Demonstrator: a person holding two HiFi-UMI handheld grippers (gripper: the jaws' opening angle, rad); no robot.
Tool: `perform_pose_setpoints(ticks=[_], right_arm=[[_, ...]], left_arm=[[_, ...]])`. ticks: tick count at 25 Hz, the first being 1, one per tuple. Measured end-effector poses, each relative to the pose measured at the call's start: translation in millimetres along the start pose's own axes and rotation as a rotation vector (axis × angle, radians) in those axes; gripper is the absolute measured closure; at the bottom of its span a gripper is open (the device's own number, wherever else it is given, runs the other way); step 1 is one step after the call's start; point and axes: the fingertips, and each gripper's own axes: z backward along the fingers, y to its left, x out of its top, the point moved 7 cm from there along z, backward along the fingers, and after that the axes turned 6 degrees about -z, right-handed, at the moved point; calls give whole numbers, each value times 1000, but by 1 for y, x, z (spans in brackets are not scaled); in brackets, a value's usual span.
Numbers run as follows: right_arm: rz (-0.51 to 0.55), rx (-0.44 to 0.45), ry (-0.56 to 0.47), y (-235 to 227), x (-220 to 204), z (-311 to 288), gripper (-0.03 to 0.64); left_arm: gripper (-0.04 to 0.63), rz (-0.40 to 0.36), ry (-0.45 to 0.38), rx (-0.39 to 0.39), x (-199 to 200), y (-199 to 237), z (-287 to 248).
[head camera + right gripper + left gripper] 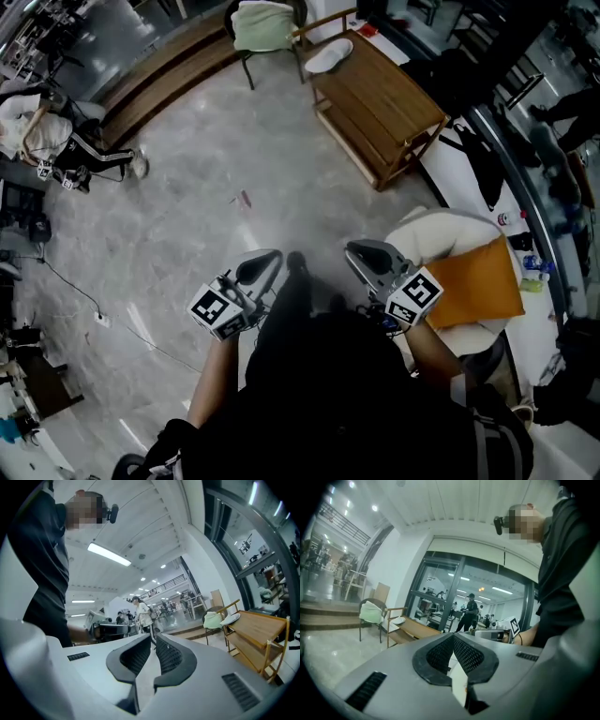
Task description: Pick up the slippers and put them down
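A white slipper (328,56) lies on the far end of a slatted wooden bench (384,103), well ahead of both grippers. The same slipper (398,620) is small in the left gripper view, and the slipper (233,618) shows at the right of the right gripper view. My left gripper (272,255) is held level in front of the person's body, its jaws together with nothing between them (453,637). At the same height a short way to the right, my right gripper (352,248) also has its jaws closed and empty (153,637). No second slipper is visible.
A chair with a green cushion (264,23) stands left of the bench. A long wooden step (159,80) runs at the back left. A white armchair with an orange cushion (478,281) sits close on the right. Cables (84,295) trail on the marble floor. People stand beyond (468,613).
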Motion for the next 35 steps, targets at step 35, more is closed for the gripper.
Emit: perform_pose_setpoints(ticks=[35], right_arm=[[-154, -239, -49, -265, 124, -203, 574]], left_arm=[[584, 92, -73, -65, 79, 352, -172]])
